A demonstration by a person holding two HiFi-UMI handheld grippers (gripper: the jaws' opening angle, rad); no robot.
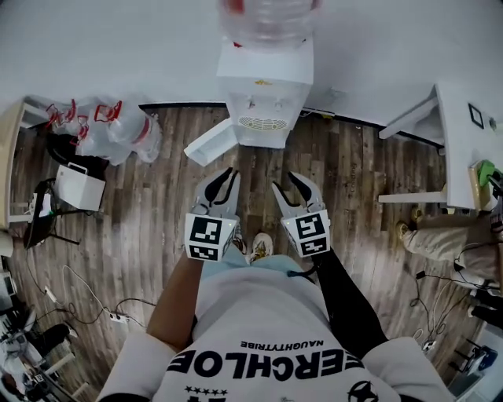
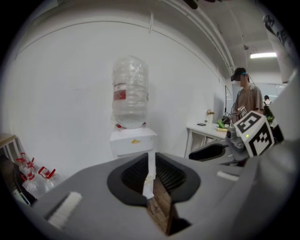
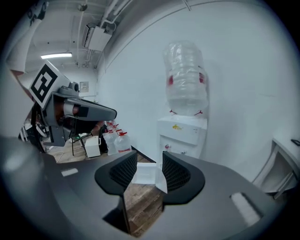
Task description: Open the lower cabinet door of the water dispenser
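Note:
The white water dispenser (image 1: 263, 90) stands against the wall with a clear bottle (image 1: 267, 20) on top. Its lower cabinet door (image 1: 209, 143) is swung open to the left. Both grippers hover over the wooden floor a short way in front of it, touching nothing. My left gripper (image 1: 223, 182) is open, and so is my right gripper (image 1: 289, 187). In the left gripper view the door (image 2: 151, 168) shows edge-on between the jaws of the gripper (image 2: 152, 177). In the right gripper view the door's white face (image 3: 143, 172) appears between the jaws of the gripper (image 3: 149, 172), below the dispenser (image 3: 182, 133).
Several water jugs (image 1: 118, 129) lie by the wall at the left, near a small white box (image 1: 78, 187). A white table (image 1: 460, 126) stands at the right, with a person's legs (image 1: 444, 239) beside it. Cables (image 1: 78, 302) trail across the floor at lower left.

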